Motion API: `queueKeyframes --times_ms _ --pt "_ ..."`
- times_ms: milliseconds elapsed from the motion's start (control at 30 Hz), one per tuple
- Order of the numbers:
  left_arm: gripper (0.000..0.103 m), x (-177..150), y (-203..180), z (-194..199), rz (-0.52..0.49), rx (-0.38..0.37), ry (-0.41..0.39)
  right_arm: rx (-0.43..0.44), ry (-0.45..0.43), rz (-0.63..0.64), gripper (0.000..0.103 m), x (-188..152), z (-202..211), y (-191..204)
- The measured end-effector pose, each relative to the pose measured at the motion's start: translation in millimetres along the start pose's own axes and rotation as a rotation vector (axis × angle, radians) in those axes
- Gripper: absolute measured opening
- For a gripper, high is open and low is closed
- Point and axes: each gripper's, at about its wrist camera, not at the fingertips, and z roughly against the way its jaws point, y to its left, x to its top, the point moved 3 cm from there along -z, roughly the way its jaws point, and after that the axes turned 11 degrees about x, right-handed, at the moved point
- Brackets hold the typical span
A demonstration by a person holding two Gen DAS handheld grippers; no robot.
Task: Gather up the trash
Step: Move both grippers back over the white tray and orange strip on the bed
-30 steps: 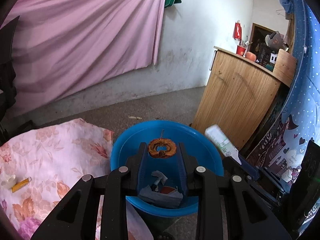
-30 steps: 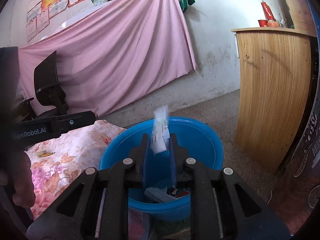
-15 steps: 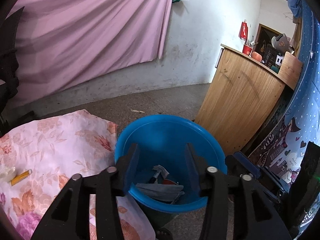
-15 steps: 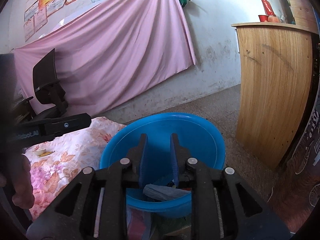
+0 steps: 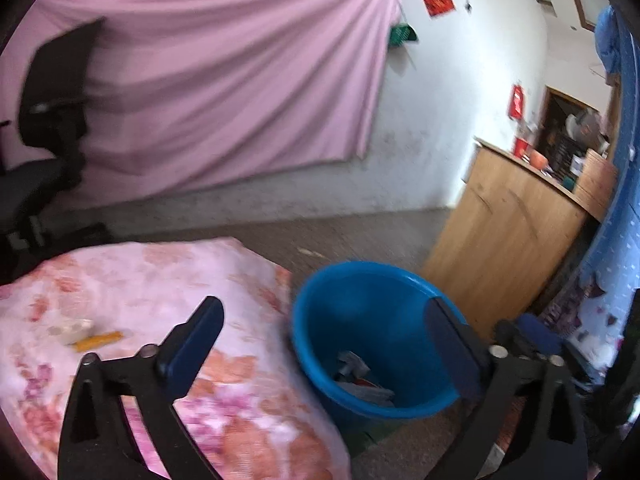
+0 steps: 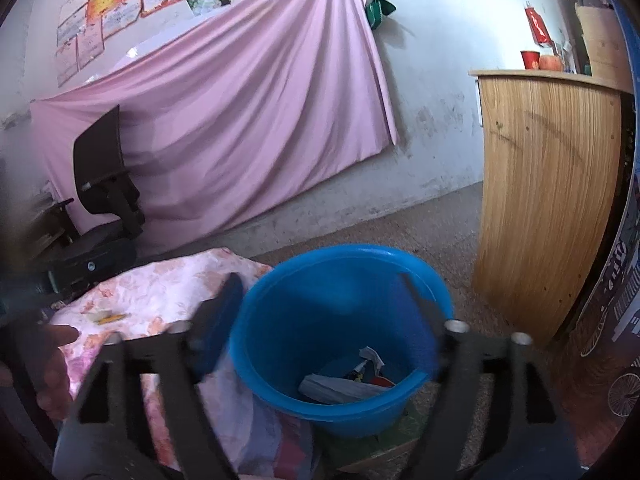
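On the floral-covered desk [image 5: 132, 280] at left, a yellow scrap [image 5: 98, 340] and a white bit [image 5: 74, 327] wait to be collected. Both the left gripper [image 5: 324, 344] and right gripper [image 6: 316, 312] have fingers spread, empty. Rightward, the blue basin [image 6: 340, 264] already holds several trash pieces [image 6: 340, 386].
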Motion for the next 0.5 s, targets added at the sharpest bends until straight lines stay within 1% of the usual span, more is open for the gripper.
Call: queueKeyframes --times_ms 100,200,500 --pt "0.099 2.0 14.2 11.9 0.006 0.053 -0.046 0.003 -0.026 0.007 0.103 5.9 8.0 10.8" --pt "0.100 1.7 28.4 24.6 0.024 0.082 -0.078 0.012 -0.043 0.020 0.103 11.0 14.1 24.2" --pt "0.101 3.8 62.9 69.5 0.048 0.129 -0.192 0.036 -0.078 0.092 0.103 19.8 29.7 70.6"
